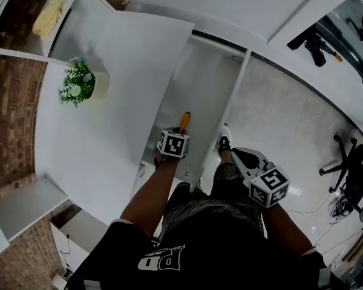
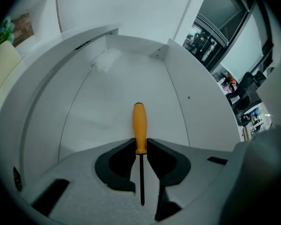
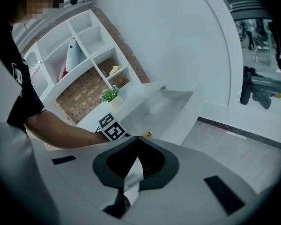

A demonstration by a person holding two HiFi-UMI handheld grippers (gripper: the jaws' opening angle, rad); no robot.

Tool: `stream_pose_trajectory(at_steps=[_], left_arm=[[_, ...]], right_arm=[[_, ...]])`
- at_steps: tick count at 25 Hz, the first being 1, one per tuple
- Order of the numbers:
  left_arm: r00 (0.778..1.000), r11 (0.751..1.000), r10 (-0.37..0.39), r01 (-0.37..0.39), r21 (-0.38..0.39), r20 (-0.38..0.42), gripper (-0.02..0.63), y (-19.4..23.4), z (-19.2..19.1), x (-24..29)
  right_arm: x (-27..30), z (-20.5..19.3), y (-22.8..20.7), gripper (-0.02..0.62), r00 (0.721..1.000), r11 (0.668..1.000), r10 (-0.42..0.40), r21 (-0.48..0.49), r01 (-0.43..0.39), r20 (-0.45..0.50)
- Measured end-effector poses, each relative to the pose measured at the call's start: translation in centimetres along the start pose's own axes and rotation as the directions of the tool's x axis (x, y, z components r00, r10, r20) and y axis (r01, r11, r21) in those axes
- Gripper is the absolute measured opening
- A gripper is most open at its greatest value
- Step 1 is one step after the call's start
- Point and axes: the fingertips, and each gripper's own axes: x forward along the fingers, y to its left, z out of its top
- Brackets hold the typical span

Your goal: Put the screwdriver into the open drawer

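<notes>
Plant [image 1: 78, 83] stood far left on tabletop [image 1: 97, 156]. Left hand-held gripper [image 2: 140, 142] clamped screwdriver [image 2: 139, 123] at the handle's base, orange handle out ahead, above open drawer [image 2: 107, 102] floor. Right hand-held gripper [image 3: 136, 138] hung right of drawer, jaws pressed together, holding nothing.

One open drawer [image 1: 199, 89] projects from the right side of the table [image 1: 103, 156]. The screwdriver [image 2: 139, 125] is over the drawer, between the jaws of the left gripper [image 2: 140, 144]. A potted plant [image 1: 78, 83] stands on the table, left of the drawer. The right gripper [image 3: 136, 137] is right of the drawer, over the floor [image 1: 284, 125].
</notes>
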Motion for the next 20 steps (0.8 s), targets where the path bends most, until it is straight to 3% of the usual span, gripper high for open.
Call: stream_pose_trajectory(at_steps=[20], left_arm=[[0.996, 0.999, 0.031, -0.027, 0.047, -0.080, 0.096, 0.4, -1.2, 2.1]], right_arm=[[1.1, -0.1, -1.4, 0.005, 1.000, 1.000, 0.012, 0.020, -0.012, -0.018]])
